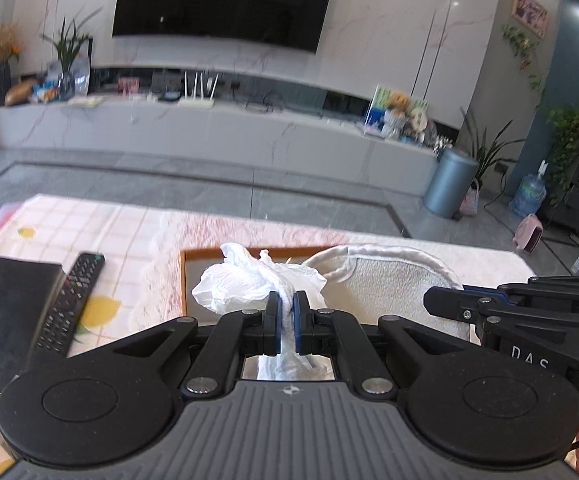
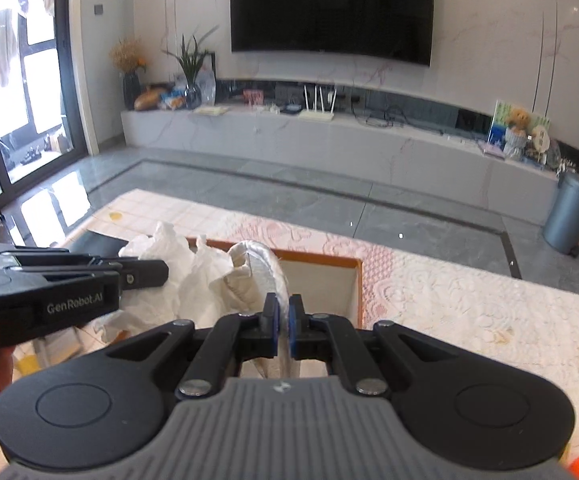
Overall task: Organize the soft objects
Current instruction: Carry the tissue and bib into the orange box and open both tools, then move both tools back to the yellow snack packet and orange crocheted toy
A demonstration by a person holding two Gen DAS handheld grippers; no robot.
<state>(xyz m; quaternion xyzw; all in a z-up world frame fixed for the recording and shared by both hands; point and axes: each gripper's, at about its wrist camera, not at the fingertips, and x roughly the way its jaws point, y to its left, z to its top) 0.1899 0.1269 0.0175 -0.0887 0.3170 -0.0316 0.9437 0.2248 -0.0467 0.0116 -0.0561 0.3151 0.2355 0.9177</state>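
"GenRobot.AI" on left gripper [image 2: 145, 272]; "DAS" on right gripper [image 1: 433, 304].

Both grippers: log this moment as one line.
left gripper: shut on white plastic bag | right gripper: shut on white towel | both over orange-rimmed box

Crinkled thin white plastic bag [image 1: 233, 284], nubbly cream terry towel [image 1: 389, 284], lacy embossed cloth over the bench [image 2: 469, 300], glossy polished stone floor [image 2: 249, 184], matt black plastic hand-held gripper [image 1: 285, 322].

A remote [image 1: 71, 300] is laid on the surface [image 1: 137, 232] left of the box [image 1: 193, 258]; a towel [image 1: 385, 280] is draped over the box's right part
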